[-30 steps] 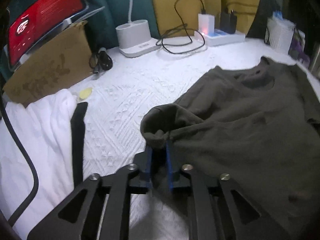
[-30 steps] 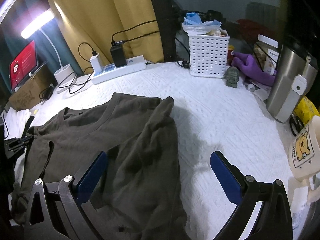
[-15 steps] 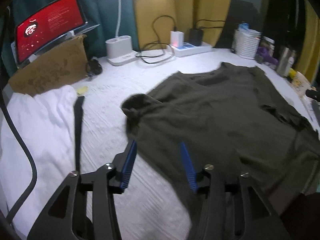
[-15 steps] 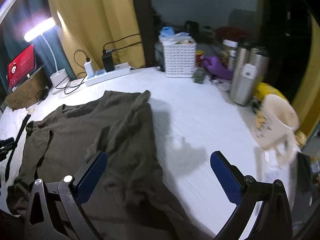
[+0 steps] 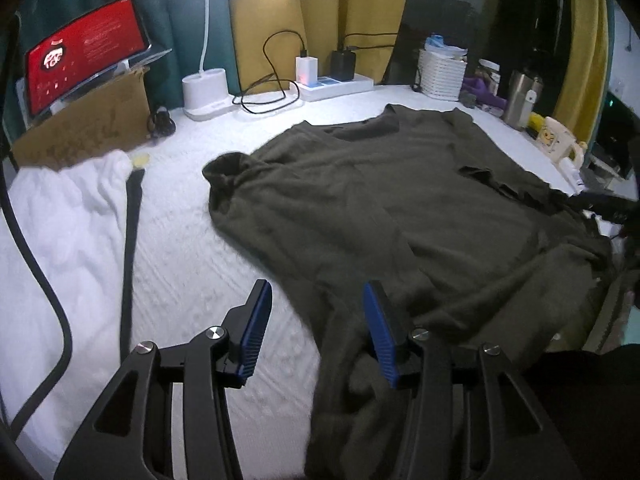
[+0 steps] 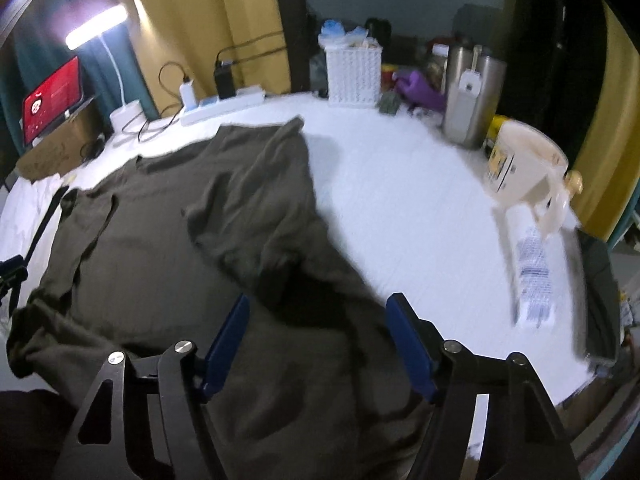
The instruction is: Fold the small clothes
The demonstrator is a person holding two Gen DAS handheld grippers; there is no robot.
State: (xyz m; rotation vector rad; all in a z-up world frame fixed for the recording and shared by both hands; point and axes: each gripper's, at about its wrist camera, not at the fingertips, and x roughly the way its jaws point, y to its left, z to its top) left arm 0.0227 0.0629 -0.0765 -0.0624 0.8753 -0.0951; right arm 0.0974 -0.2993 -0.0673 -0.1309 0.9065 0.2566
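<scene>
We see the left gripper (image 5: 316, 320) with its blue pads spread apart and nothing between them; its jaws have just been opening. It hangs over the near left edge of the olive shirt (image 5: 400, 216), its right pad above the cloth, its left pad above the bare white bedcover (image 5: 192, 264). The right gripper (image 6: 320, 344) also stands parted with no cloth pinched, its jaws having just been narrowing, poised over the shirt's near hem.

The shirt lies front-down or front-up, we cannot tell which, spread across the bedcover, one sleeve folded in over the body. Beyond it we note a power strip (image 5: 340, 84), a white basket (image 6: 352, 76), a steel flask (image 6: 468, 104) and a cream mug (image 6: 524, 164); a white cloth (image 5: 52, 216) lies to the left.
</scene>
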